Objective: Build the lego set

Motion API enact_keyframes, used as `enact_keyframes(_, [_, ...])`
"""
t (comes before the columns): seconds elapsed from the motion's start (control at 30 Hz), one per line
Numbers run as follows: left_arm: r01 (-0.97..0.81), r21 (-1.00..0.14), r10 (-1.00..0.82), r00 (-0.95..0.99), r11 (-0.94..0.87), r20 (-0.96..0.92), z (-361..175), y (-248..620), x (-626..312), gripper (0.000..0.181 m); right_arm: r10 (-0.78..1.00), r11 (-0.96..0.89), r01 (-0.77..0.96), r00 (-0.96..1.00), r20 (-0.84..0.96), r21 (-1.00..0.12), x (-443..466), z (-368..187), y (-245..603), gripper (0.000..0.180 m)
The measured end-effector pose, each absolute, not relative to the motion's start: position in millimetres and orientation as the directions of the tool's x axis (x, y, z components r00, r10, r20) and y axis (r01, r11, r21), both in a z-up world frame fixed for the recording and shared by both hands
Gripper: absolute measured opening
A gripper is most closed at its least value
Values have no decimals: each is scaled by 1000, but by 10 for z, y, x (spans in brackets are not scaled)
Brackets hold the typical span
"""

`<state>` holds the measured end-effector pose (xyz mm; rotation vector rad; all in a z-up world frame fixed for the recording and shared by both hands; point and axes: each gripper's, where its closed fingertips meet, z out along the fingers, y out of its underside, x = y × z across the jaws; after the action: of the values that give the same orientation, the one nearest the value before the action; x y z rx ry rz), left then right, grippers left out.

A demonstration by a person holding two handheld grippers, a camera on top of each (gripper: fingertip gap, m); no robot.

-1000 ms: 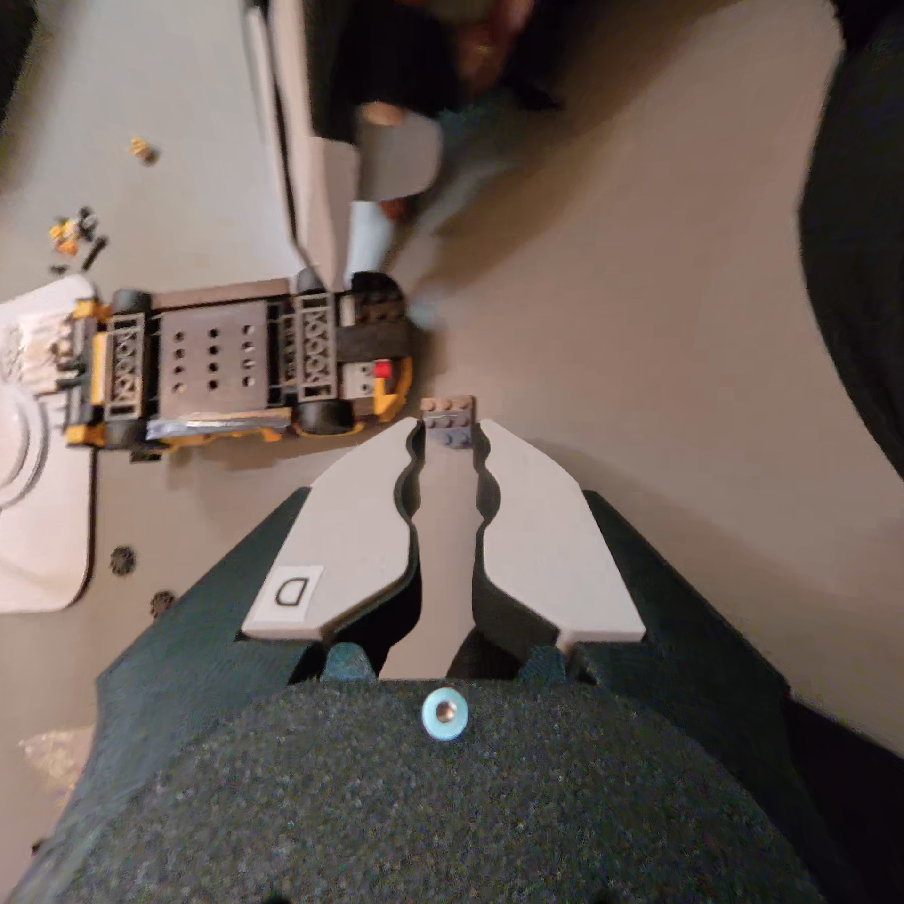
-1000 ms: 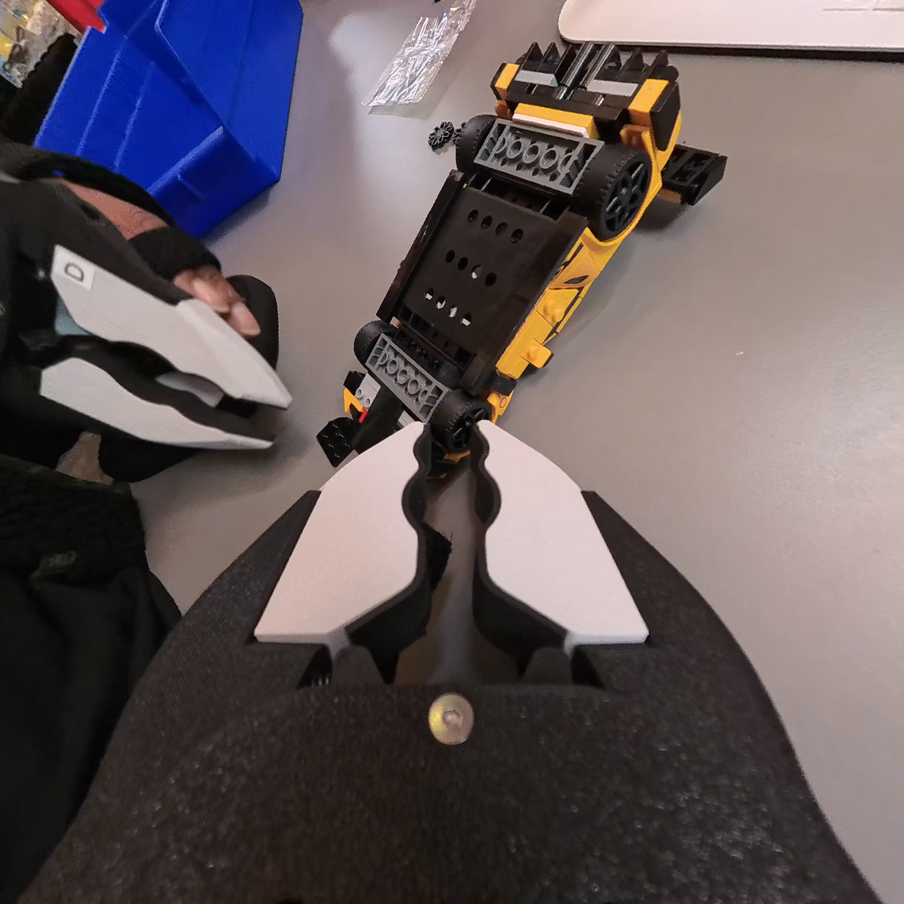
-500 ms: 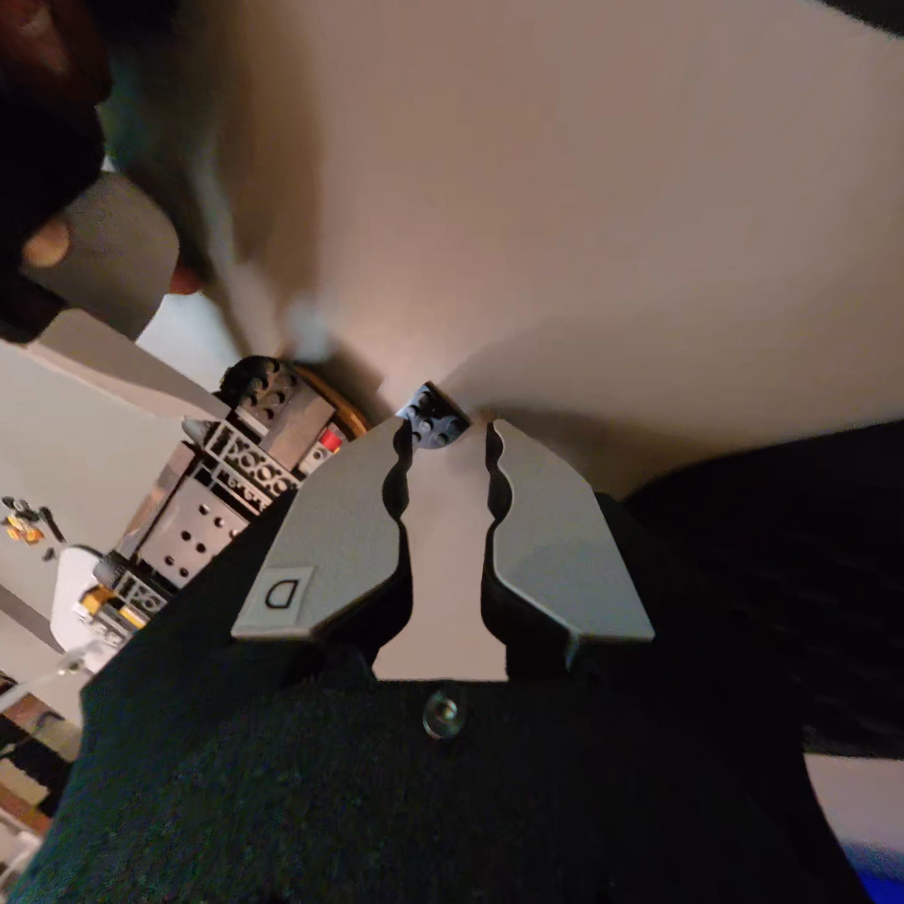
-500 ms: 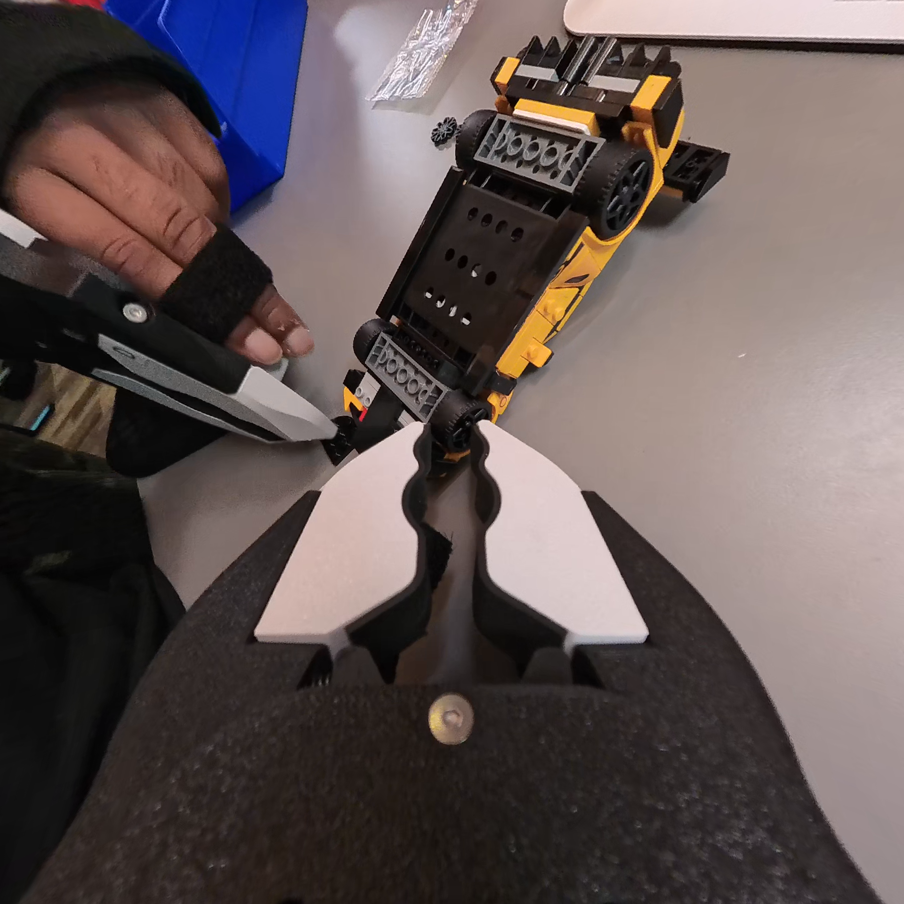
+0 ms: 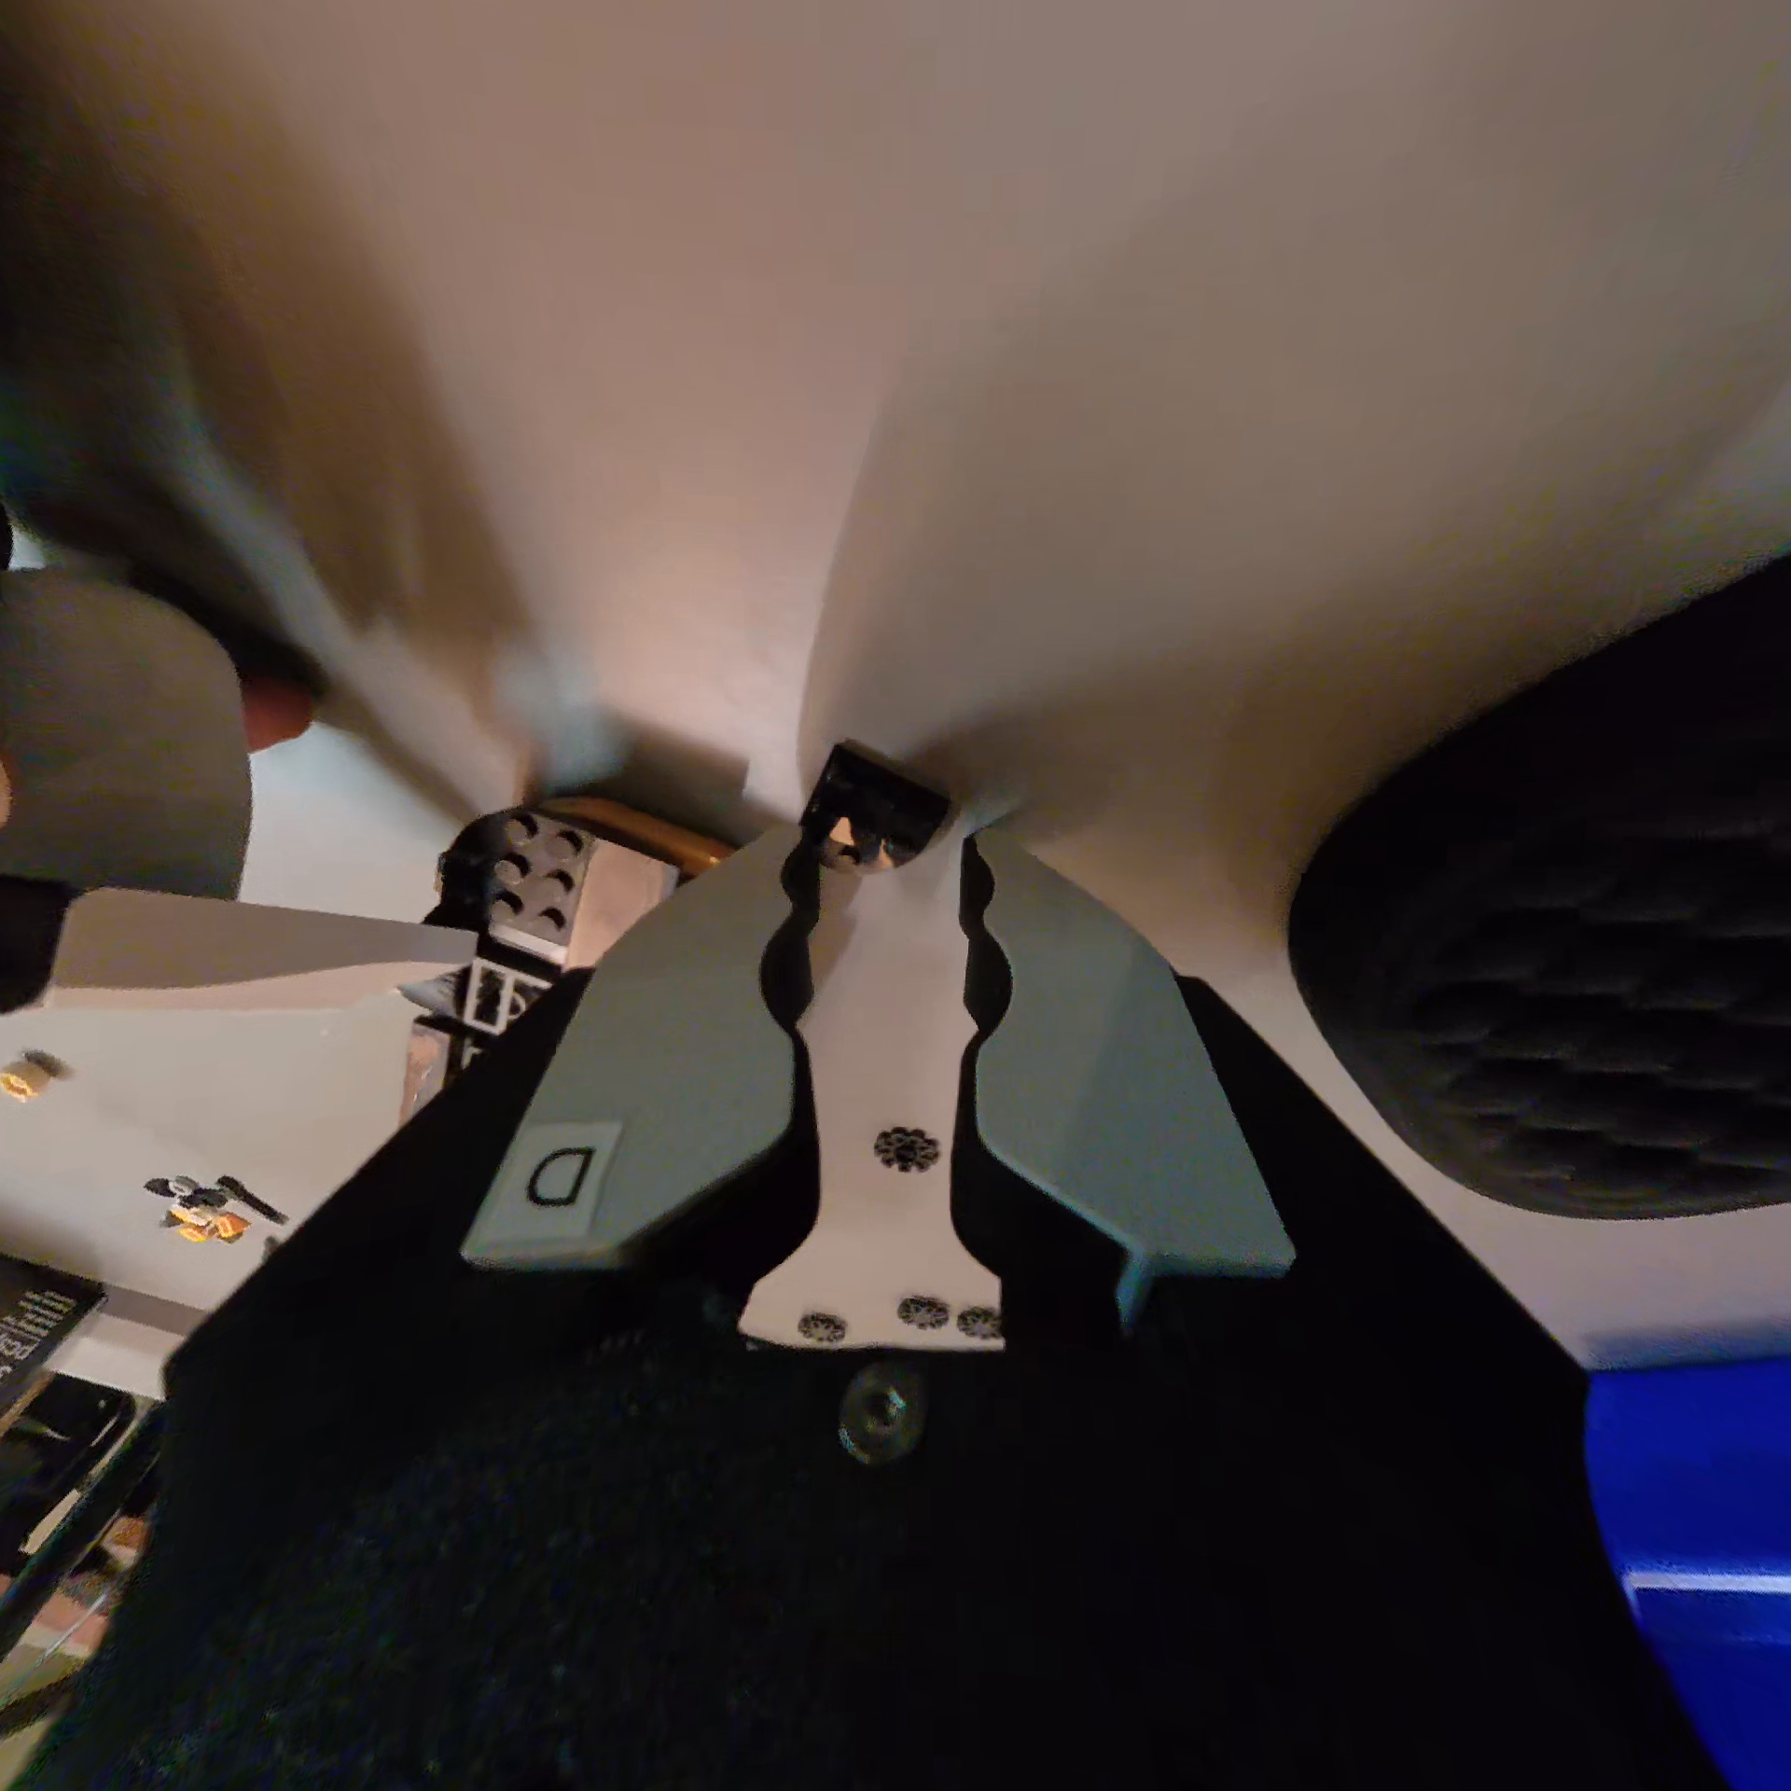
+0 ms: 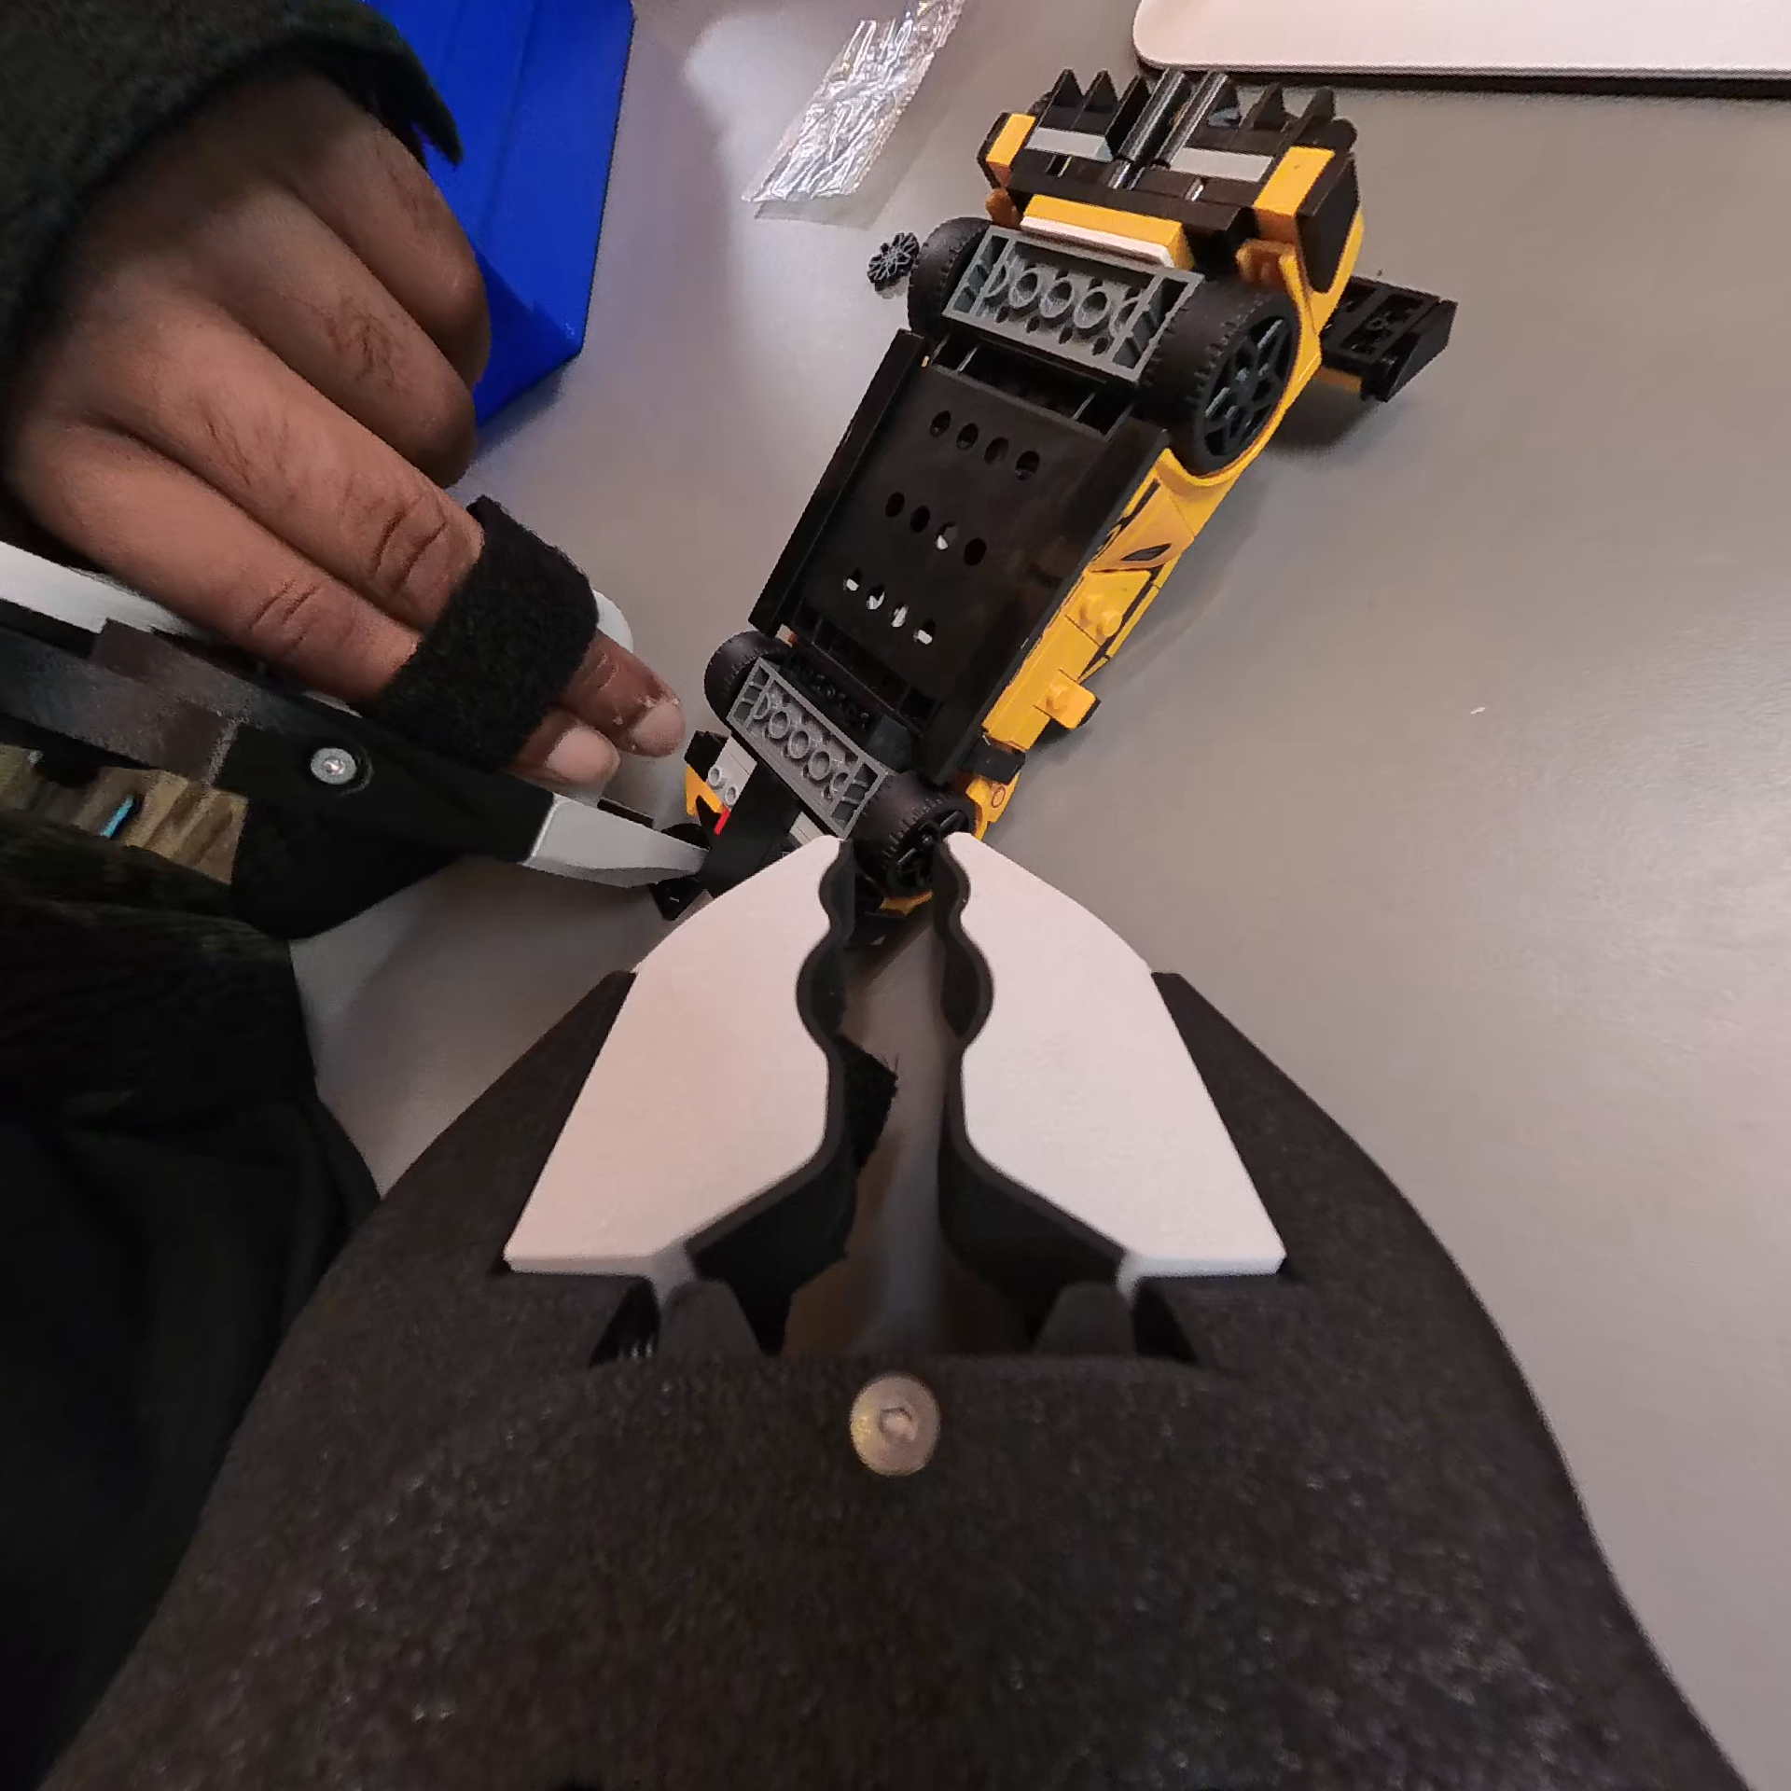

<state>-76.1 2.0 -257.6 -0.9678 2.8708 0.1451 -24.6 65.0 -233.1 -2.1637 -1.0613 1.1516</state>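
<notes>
Lying upside down on the grey table (image 6: 1454,872), the yellow-and-black toy car (image 6: 1018,504) had its near wheel pinched by the right gripper (image 6: 896,858). The left gripper (image 5: 882,843) clamped a small black brick (image 5: 872,804) beside the car's near end.

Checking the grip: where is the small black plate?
Left wrist view: small black plate sits pinched at the left gripper tips, beside the upturned car.
</notes>
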Motion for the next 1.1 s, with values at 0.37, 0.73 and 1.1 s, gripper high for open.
enact_keyframes(0.37, [-644, 4, -643, -765, 765, -40, -2562, -10, -681, 21, 804, -593, 411, 346, -483, -693, -247, -2331, 651, 15])
enact_keyframes(0.73, [-725, -123, -735, -671, 678, -96, -2520, -107, -667, 33, 807, -590, 408, 344, -481, -697, -247, -2327, 651, 14])
enact_keyframes(1.1, [-755, -152, -768, -638, 638, -56, -2592, -150, -689, 26, 808, -587, 404, 345, -477, -702, -245, -2322, 654, 14])
